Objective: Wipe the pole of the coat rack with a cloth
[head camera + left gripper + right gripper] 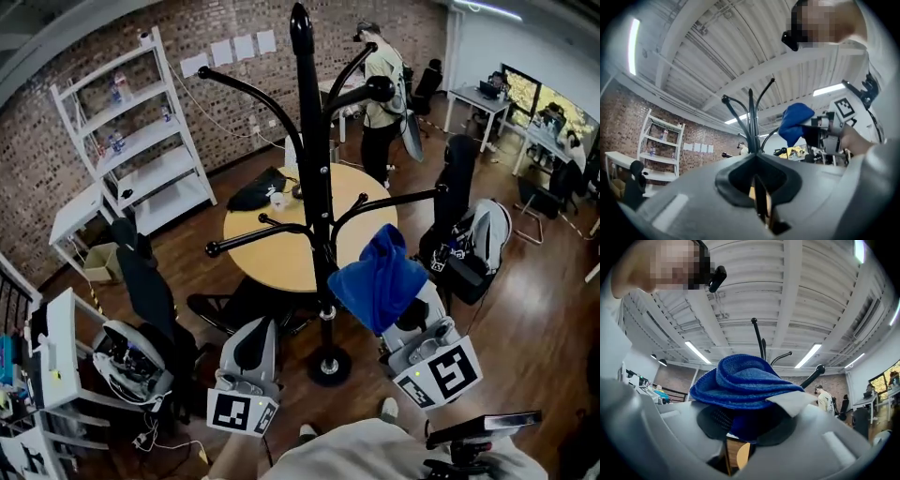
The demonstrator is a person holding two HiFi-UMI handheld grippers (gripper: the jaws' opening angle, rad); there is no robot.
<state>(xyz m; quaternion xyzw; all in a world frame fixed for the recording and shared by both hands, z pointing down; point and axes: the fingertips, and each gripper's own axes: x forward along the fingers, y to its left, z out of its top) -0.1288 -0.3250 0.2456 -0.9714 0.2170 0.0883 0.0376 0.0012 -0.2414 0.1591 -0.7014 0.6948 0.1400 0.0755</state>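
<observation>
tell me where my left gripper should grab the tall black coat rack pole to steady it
I'd grip the bare upright stretch of the black coat rack pole just below its lowest arms, coming level from the left with the left gripper, jaws opened first. There it is thin, round and unbranched; the blue cloth occupies its right.

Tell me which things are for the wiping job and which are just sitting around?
For the job:
blue cloth
coat rack pole

Just sitting around:
round table
white shelves
</observation>
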